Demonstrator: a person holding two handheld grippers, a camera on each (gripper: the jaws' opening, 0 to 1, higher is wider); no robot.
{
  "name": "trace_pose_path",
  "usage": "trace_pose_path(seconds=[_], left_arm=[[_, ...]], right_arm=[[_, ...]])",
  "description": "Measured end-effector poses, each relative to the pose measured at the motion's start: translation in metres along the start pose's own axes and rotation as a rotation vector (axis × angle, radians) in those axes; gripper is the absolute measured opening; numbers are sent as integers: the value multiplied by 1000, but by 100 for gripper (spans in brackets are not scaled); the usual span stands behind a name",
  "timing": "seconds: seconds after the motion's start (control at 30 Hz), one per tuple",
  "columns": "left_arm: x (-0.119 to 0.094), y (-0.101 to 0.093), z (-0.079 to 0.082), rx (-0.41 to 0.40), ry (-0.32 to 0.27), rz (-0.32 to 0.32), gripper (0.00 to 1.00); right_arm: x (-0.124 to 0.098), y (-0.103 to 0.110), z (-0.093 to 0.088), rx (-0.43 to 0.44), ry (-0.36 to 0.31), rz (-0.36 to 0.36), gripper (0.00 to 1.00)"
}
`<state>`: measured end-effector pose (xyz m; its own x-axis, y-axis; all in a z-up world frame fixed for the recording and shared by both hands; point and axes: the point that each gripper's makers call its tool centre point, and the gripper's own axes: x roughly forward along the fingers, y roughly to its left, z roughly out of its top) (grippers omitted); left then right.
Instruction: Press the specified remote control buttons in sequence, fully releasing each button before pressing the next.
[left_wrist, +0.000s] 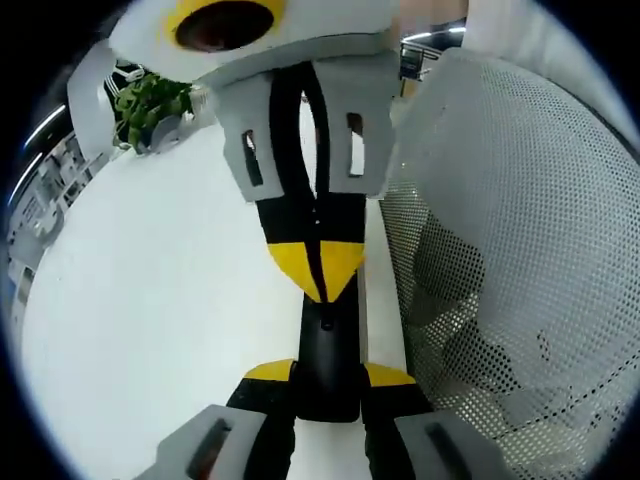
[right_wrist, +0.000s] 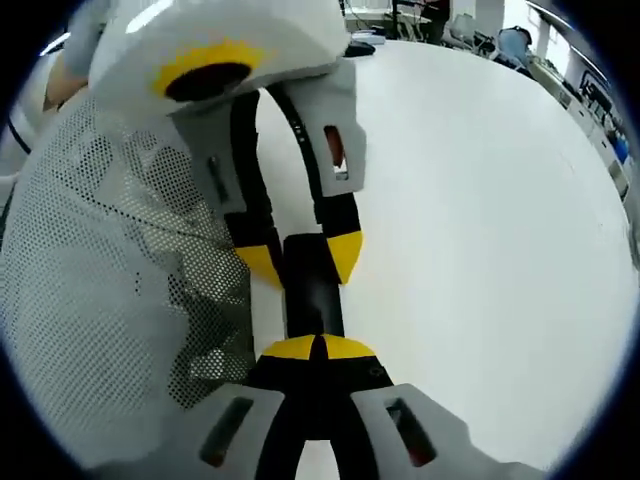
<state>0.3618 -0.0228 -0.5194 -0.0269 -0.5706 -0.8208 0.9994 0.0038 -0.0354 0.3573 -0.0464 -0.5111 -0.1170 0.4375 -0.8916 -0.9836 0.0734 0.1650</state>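
A slim black remote control (left_wrist: 328, 350) lies lengthwise over the white table (left_wrist: 160, 320). My left gripper (left_wrist: 328, 375) is shut on its near end, one yellow-tipped jaw on each long side. My right gripper (left_wrist: 318, 270) comes from the far side with its yellow tips shut together, and they rest on the remote's top face. In the right gripper view the shut right gripper (right_wrist: 318, 348) sits on the remote (right_wrist: 315, 290), and the left gripper (right_wrist: 300, 258) clamps the far end. The buttons are hidden under the tips.
A person in a white mesh garment (left_wrist: 500, 260) stands close along the table edge, seen as mesh cloth (right_wrist: 100, 260) in the right gripper view. A green plant (left_wrist: 150, 100) stands at the table's far corner. Broad bare tabletop (right_wrist: 480, 220) extends beside the remote.
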Motion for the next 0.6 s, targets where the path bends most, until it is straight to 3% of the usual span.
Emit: trace_pose_path(seconds=[0.07, 0.17, 0.33, 0.5, 0.6], left_arm=[[0, 0, 0, 3, -1, 1, 24], [0, 0, 0, 3, -1, 0, 24], [1, 0, 0, 10, -2, 0, 24], [1, 0, -1, 11, -1, -3, 24], [1, 0, -1, 5, -8, -9, 24]], right_arm=[[0, -3, 1, -75, 13, -47, 0], [-1, -4, 2, -103, 26, -95, 0], [0, -4, 2, -130, 41, -99, 0], [1, -5, 3, -78, 64, -91, 0], [1, -5, 2, -93, 65, -93, 0]])
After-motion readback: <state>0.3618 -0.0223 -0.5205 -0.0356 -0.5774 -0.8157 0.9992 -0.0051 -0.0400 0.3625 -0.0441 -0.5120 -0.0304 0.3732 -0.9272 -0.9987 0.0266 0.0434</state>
